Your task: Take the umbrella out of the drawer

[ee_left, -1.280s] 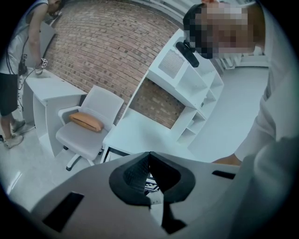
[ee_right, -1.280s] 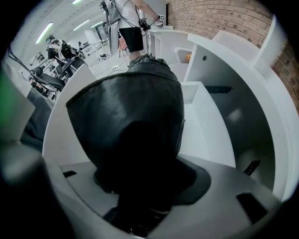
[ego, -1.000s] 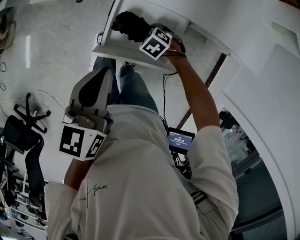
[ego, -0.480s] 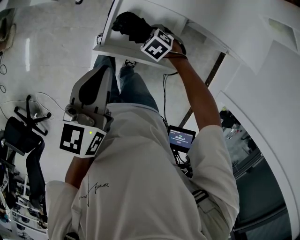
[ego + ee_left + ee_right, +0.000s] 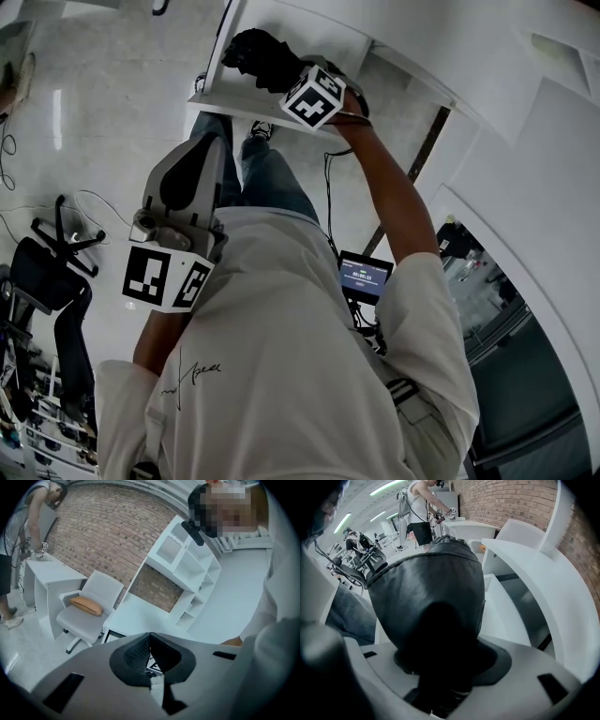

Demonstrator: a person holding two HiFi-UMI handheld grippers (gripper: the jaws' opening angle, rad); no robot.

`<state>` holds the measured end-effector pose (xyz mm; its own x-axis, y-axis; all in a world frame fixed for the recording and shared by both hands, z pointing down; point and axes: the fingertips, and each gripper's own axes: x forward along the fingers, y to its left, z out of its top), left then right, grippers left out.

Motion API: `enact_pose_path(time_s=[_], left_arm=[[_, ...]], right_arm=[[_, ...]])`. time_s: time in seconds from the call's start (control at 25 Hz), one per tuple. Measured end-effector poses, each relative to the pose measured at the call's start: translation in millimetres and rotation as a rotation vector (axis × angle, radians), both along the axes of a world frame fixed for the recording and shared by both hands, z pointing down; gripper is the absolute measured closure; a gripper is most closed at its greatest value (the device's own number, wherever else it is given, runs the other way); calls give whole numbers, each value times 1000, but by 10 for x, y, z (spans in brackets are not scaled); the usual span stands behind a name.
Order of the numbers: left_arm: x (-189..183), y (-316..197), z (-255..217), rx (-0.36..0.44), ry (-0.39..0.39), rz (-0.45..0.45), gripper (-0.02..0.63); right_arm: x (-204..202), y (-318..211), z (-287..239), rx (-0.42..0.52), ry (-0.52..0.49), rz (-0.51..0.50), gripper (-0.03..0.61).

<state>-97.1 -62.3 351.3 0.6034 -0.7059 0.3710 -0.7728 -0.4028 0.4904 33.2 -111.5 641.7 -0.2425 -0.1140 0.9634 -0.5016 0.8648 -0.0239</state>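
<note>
1. While the head view looked down past the person's white shirt, the right gripper (image 5: 279, 71) was reaching forward into the open white drawer (image 5: 246, 101). It was clamped on the black folded compact umbrella (image 5: 249, 49), which sat within the drawer's walls near the front lip. Whether it was already clear of the drawer floor could not be told. The left gripper (image 5: 199, 150) was held close to the body, well apart from the drawer and pointing forward.

2. From the left gripper view, the left gripper (image 5: 150, 648) had its dark pads pressed together with nothing between them. Beyond it stood a white desk (image 5: 140, 616) and a grey office chair (image 5: 89, 613) with an orange cushion (image 5: 86, 605).

3. From the right gripper view, the right gripper (image 5: 440, 677) had its jaws closed around one end of the umbrella (image 5: 431, 583). The smooth black sleeve bulged up and filled most of the frame, with the drawer's white inside (image 5: 506, 616) beside it.

4. The umbrella looked light, with a stiff core under soft, somewhat slippery fabric. A firm hold round the narrow end or mid-barrel should therefore keep it from sliding or tipping as it is lifted.
</note>
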Motion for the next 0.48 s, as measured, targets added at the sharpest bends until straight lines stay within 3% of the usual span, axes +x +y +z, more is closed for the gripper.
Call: enact_pose_path(time_s=[0.48], left_arm=[[-49,48,-20,-1,6,-3,597]], right_arm=[[-22,70,-145,38,-9,23,342]])
